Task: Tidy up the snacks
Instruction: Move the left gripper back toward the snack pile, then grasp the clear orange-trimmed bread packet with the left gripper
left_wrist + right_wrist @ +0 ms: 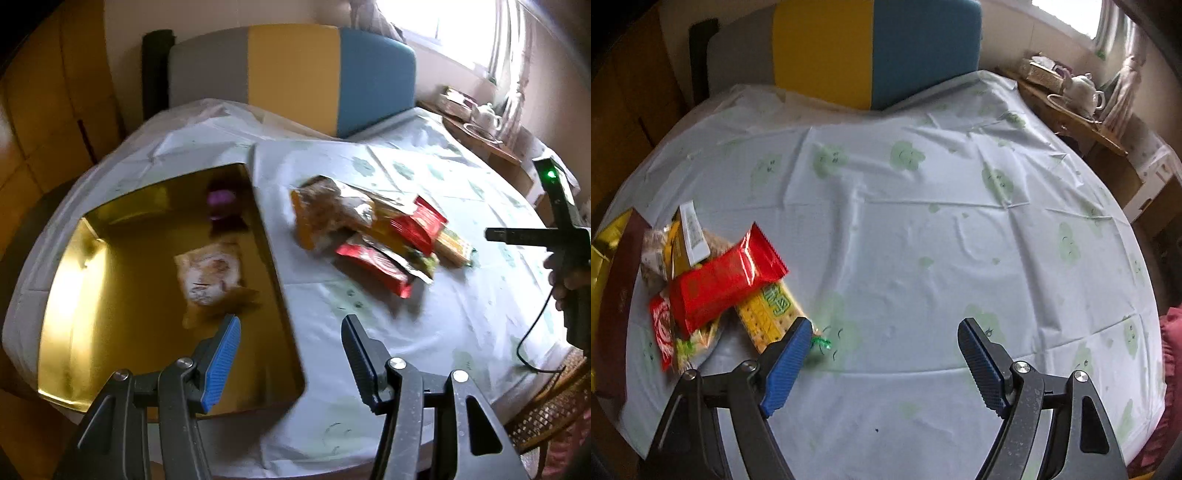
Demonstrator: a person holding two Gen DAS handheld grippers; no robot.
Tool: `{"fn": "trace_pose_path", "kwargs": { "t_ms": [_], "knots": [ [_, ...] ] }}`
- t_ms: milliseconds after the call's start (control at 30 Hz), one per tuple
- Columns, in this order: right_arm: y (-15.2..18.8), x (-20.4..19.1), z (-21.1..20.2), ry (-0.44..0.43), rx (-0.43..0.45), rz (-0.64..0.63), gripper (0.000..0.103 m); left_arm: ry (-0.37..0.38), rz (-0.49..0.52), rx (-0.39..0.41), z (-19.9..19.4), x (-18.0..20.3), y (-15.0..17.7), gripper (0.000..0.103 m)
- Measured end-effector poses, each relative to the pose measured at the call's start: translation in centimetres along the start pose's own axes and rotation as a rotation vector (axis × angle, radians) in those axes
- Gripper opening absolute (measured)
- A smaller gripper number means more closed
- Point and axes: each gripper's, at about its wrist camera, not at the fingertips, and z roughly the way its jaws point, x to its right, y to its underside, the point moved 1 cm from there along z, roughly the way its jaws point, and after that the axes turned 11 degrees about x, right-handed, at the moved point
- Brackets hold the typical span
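Note:
A gold tray (110, 332) lies on the left of the table with a pale snack packet (210, 275) inside it. A pile of snack packets (373, 229) lies to its right, with red wrappers (727, 277) and a yellow cracker pack (768, 314). My left gripper (291, 332) is open and empty above the tray's right edge. My right gripper (886, 339) is open and empty, just right of the pile; it also shows at the right edge of the left wrist view (498, 234).
The table wears a white cloth with green prints (923, 221). A chair with grey, yellow and blue panels (295, 70) stands behind it. A side table with a teapot (1082, 88) is at the far right. A black cable (532, 332) hangs from the right gripper.

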Motion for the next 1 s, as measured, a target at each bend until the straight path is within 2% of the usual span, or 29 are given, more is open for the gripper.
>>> {"fn": "trace_pose_path", "kwargs": {
  "t_ms": [233, 400, 467, 533, 633, 767, 800, 833, 867, 933, 1000],
  "knots": [
    [0.3, -0.4, -0.2, -0.02, -0.01, -0.011, 0.082, 0.073, 0.021, -0.026, 0.9, 2.2, -1.0, 0.058],
    [-0.1, 0.0, -0.3, -0.023, 0.001, 0.012, 0.082, 0.121, 0.087, -0.031, 1.7, 3.9, -2.1, 0.058],
    [-0.2, 0.1, -0.3, -0.018, 0.005, 0.015, 0.082, 0.162, 0.041, -0.07, 2.7, 3.8, -2.9, 0.056],
    [-0.2, 0.2, -0.4, -0.018, 0.008, 0.019, 0.082, 0.202, -0.014, -0.087, 3.4, 3.5, -4.2, 0.05],
    [-0.3, 0.1, -0.5, -0.025, 0.014, 0.019, 0.082, 0.18, -0.022, -0.067, 4.4, 3.3, -6.5, 0.048],
    [-0.5, 0.0, -0.7, -0.031, 0.025, 0.014, 0.082, 0.169, 0.11, -0.087, 6.0, 4.9, -8.6, 0.048],
    [-0.5, 0.0, -0.8, -0.034, 0.026, 0.016, 0.082, 0.155, 0.15, -0.09, 6.3, 5.2, -8.9, 0.051],
    [-0.5, 0.1, -0.9, -0.035, 0.028, 0.018, 0.083, 0.139, 0.25, -0.086, 6.6, 6.0, -9.1, 0.054],
    [-0.6, 0.1, -1.0, -0.037, 0.033, 0.021, 0.083, 0.133, 0.408, -0.061, 6.9, 7.1, -9.2, 0.064],
    [-0.7, 0.2, -1.2, -0.049, 0.039, 0.032, 0.084, 0.116, 0.604, -0.029, 7.9, 8.0, -9.1, 0.075],
    [-0.8, 0.3, -1.3, -0.055, 0.043, 0.04, 0.084, 0.134, 0.667, -0.065, 9.5, 7.7, -9.1, 0.075]
  ]
}}
